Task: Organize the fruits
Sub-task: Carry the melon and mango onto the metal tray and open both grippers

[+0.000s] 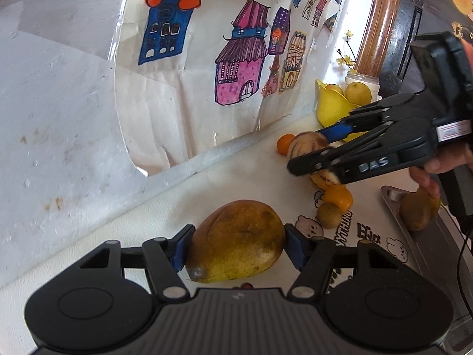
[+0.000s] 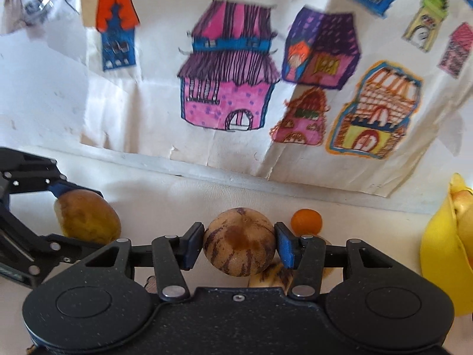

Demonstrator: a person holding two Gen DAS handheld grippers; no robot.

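A large yellow-brown mango (image 1: 236, 236) sits between the blue pads of my left gripper (image 1: 236, 247), which is shut on it just over the white table; I cannot tell whether it rests on the surface. The right wrist view shows the same mango (image 2: 88, 219) at the left, in the left gripper (image 2: 74, 216). My right gripper (image 2: 239, 245) is shut on a round tan fruit with purple stripes (image 2: 239, 241). From the left wrist, that right gripper (image 1: 307, 151) holds the striped fruit (image 1: 307, 143) above other fruit.
A small orange (image 2: 306, 220), a second striped fruit (image 1: 322, 179), a bigger orange (image 1: 338, 198) and a kiwi (image 1: 328, 216) lie near the wall. A yellow bowl (image 1: 331, 109) holds fruit at the back. A grey tray (image 1: 419, 245) at right carries a brown fruit (image 1: 416, 213).
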